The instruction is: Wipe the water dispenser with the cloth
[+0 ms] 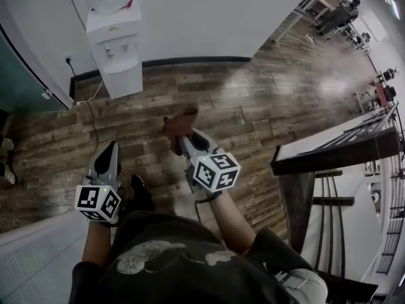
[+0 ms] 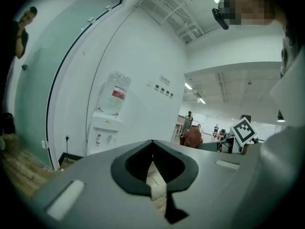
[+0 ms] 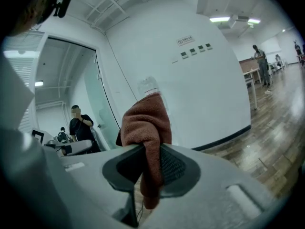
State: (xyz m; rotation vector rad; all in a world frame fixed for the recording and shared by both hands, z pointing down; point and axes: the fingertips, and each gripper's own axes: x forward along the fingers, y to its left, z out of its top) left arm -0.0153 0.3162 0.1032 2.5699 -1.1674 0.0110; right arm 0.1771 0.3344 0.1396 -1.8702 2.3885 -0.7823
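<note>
Right tool (image 3: 151, 152) clamped on a rust-brown cloth (image 3: 145, 120); the cloth is bunched above the jaws, with a tail hanging below them. Left tool (image 2: 152, 144) closed tip to tip, nothing in it, held nearer the person's body. Water dispenser (image 1: 117, 49) stands against the white wall across the wood floor (image 1: 253, 100), well apart from both tools and the cloth.

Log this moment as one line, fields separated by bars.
left gripper: shut, empty | right gripper: shut on reddish-brown terry cloth | white floor-standing water dispenser: ahead, untouched
</note>
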